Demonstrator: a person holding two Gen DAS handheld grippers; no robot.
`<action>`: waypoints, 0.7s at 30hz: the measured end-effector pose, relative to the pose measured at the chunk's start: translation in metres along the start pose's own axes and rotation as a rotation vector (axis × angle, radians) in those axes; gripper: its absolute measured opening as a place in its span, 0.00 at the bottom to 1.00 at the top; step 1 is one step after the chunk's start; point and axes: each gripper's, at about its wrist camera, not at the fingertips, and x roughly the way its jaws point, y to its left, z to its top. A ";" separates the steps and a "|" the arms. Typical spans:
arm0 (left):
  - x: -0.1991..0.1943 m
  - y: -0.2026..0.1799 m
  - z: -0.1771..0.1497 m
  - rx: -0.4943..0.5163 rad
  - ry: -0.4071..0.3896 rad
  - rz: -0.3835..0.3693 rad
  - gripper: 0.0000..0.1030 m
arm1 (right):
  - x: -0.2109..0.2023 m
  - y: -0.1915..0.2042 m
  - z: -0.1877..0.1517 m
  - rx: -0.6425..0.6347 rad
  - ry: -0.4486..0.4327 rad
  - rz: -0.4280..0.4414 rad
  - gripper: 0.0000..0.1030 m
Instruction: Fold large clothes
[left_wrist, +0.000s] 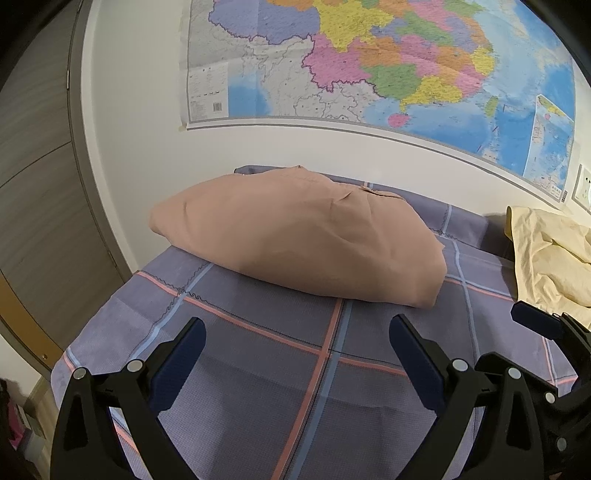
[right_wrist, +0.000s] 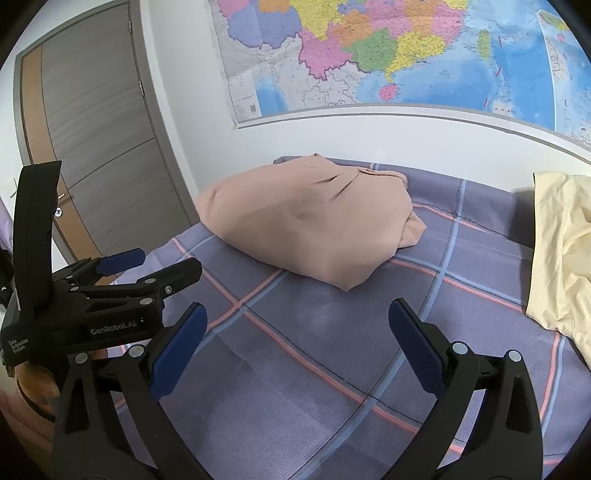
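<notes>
Both grippers (left_wrist: 297, 354) (right_wrist: 297, 343) agape, empty

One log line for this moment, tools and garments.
left tool: open, empty | right tool: open, empty | pink garment: folded on bed | yellow garment: unfolded, right

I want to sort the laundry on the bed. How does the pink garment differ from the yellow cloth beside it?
The pink garment is folded into a compact bundle; the yellow cloth lies loose and rumpled. The pink garment is fully in view near the wall, while the yellow cloth runs out of frame on the right. They lie apart. Both rest on the checked bedsheet, and neither gripper holds them.
</notes>
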 end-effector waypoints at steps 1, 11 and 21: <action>0.000 0.000 0.000 0.001 0.001 -0.001 0.93 | 0.000 0.000 0.000 0.001 0.002 -0.002 0.94; 0.001 -0.001 -0.001 0.006 0.005 0.001 0.93 | 0.000 0.000 -0.004 0.010 0.004 0.003 0.94; 0.002 -0.003 -0.003 0.005 0.010 0.001 0.93 | 0.000 0.000 -0.005 0.013 0.007 0.001 0.94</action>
